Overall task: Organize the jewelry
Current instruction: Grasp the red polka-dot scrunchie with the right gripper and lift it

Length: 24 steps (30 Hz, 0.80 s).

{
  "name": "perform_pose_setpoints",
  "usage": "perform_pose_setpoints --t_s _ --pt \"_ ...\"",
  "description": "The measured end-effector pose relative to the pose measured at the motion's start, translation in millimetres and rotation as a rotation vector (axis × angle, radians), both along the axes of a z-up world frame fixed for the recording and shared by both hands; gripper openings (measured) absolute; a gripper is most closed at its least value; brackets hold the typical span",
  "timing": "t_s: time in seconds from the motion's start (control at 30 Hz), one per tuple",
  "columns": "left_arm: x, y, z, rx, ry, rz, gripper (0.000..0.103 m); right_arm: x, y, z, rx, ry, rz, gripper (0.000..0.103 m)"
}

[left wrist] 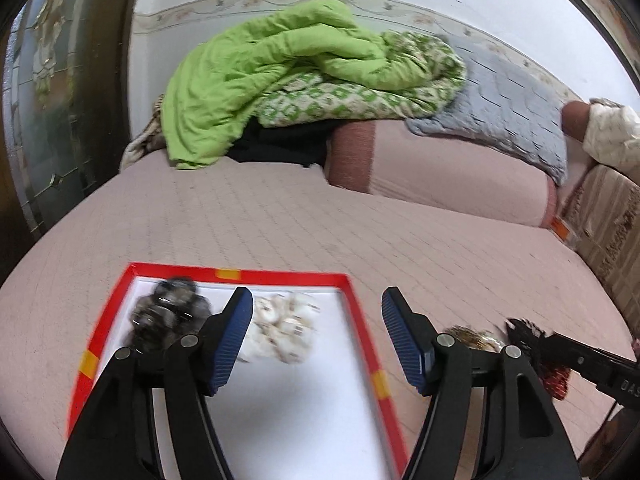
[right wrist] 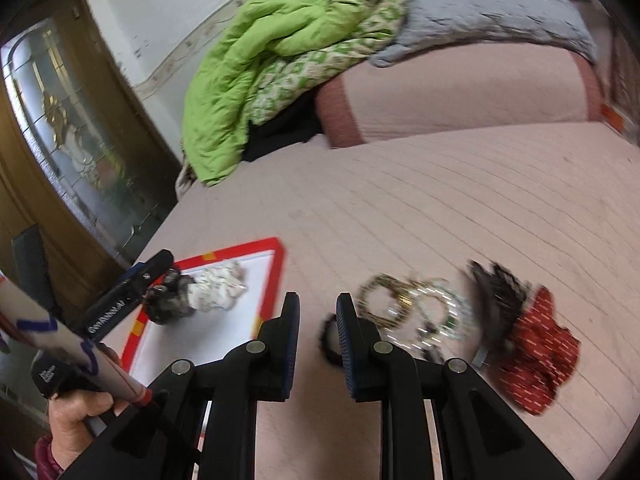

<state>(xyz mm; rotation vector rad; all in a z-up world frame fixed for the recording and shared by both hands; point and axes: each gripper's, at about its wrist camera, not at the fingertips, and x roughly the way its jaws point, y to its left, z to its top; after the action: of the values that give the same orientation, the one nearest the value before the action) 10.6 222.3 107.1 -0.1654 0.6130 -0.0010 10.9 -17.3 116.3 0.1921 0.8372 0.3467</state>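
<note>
Pink bedspread [right wrist: 440, 200] holds a red-rimmed tray [left wrist: 356, 304]; left gripper [left wrist: 316, 340] gapes empty above it, right gripper [right wrist: 318, 344] narrowly parted, seemingly empty, near blurred bangles [right wrist: 404, 304].

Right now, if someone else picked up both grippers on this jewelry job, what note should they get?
Left hand-held gripper: open, empty, over the red-rimmed tray.
Right hand-held gripper: jaws narrowly apart, nothing between them, over the bedspread between the tray and the loose pile.
Done: a dark piece and a white piece lie in the tray.
Left: bangles, a dark item, a red item and a small dark ring lie on the bedspread right of the tray; details are blurred.
</note>
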Motion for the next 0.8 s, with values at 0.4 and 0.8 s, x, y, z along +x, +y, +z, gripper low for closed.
perform_pose_setpoints --t_s 0.4,0.8 --pt "-18 -71 -11 0.004 0.047 -0.132 0.07 -22 -119 14 0.008 -0.06 -0.178 0.054" --pt "2 -97 -24 0.004 0.112 -0.204 0.07 -7 -169 -31 0.041 0.174 -0.257 0.067"
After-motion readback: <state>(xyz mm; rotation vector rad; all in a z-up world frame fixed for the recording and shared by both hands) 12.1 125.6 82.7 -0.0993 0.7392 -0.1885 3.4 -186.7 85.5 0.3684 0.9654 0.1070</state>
